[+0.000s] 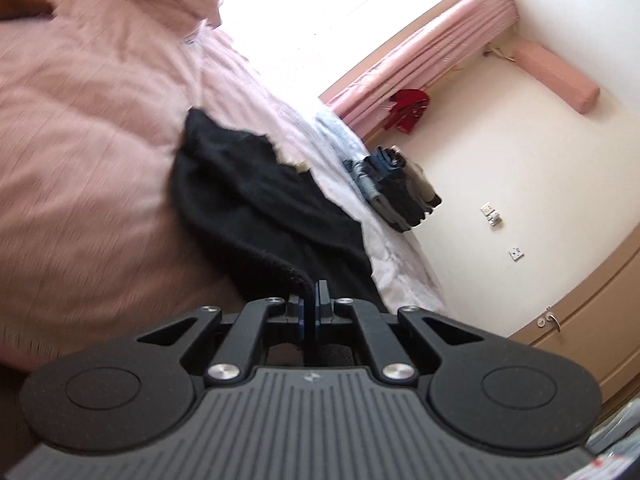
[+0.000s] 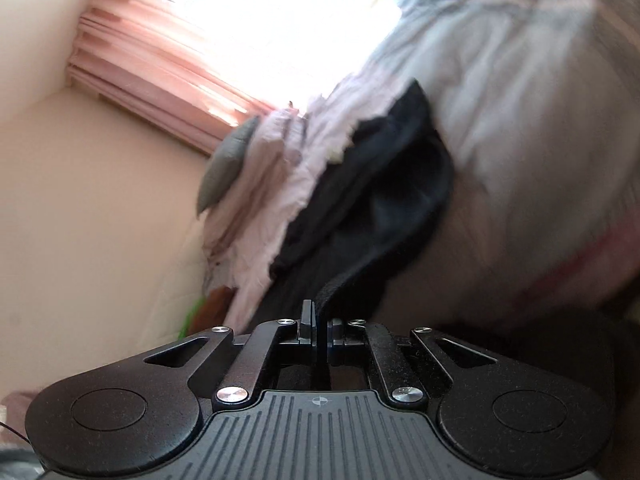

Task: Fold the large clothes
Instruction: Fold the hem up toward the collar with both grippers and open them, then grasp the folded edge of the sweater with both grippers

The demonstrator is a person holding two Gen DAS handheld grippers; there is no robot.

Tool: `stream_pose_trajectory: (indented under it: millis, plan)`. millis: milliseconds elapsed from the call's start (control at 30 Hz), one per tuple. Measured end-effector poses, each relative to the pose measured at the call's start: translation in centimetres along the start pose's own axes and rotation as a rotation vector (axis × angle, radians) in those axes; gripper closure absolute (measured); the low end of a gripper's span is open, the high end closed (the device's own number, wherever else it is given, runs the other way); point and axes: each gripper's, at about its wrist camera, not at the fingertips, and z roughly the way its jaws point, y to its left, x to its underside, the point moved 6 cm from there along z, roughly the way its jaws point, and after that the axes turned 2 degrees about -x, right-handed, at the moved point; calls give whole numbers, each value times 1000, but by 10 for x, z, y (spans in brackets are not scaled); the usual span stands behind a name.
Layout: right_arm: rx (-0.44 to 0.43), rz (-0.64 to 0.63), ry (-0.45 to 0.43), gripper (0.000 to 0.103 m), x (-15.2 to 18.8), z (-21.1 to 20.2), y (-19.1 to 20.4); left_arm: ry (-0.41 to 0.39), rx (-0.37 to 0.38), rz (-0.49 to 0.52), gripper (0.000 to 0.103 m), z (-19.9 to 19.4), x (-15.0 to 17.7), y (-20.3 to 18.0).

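Note:
A black garment [image 1: 256, 204] lies spread on the pink bedcover [image 1: 88, 128], rising toward me at its near edge. My left gripper [image 1: 311, 296] is shut on that ribbed black hem, which runs between the jaws. In the right wrist view the same black garment [image 2: 384, 184] stretches from the bed up to my right gripper [image 2: 319, 320], which is shut on another part of its edge. Both views are tilted and blurred.
A stack of folded clothes [image 1: 400, 188] sits at the bed's far edge by the cream wall. Pink curtains [image 1: 424, 68] hang under a bright window, with a red cloth [image 1: 408, 110] nearby. A grey cushion [image 2: 228, 164] lies on pale bedding. A wooden door [image 1: 580, 312] stands at the right.

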Motion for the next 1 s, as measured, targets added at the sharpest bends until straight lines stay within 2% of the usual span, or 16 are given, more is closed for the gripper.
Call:
stream_pose_trajectory:
  millis: [100, 200, 333, 433, 467, 500, 533, 567, 600, 633, 700, 800, 867, 933, 1000]
  plan:
    - [-16, -14, -15, 103, -43, 21, 12, -19, 26, 8, 101, 24, -43, -2]
    - [-1, -9, -21, 103, -90, 62, 15, -24, 39, -24, 101, 65, -92, 3]
    - [77, 13, -47, 103, -151, 128, 0, 1, -4, -69, 100, 142, -150, 25]
    - [141, 65, -68, 100, -189, 186, -35, 53, -86, -155, 97, 207, -181, 60]
    - [183, 99, -70, 91, -197, 201, -52, 67, -123, -174, 95, 225, -187, 71]
    - [236, 123, -75, 75, -200, 211, -68, 90, -167, -183, 87, 244, -192, 85]
    - [279, 121, -68, 69, -199, 216, -83, 113, -211, -194, 82, 257, -194, 98]
    - [296, 94, -54, 65, -197, 217, -92, 130, -247, -200, 82, 265, -196, 109]
    - [292, 43, -38, 65, -193, 216, -96, 136, -264, -199, 81, 267, -197, 115]
    - [297, -14, -24, 64, -190, 215, -98, 135, -261, -182, 76, 265, -199, 119]
    - [333, -174, -3, 64, -183, 210, -97, 114, -266, -105, 73, 255, -203, 120]
    - [370, -363, 1, 64, -185, 214, -93, 118, -265, 90, 70, 253, -205, 107]
    - [368, -414, 17, 64, -187, 220, -93, 142, -231, 180, 64, 261, -202, 95]
    - [356, -463, 30, 64, -185, 229, -90, 156, -200, 250, 50, 273, -200, 83]
    - [368, -503, 52, 64, -184, 247, -88, 166, -185, 316, 50, 285, -196, 74]
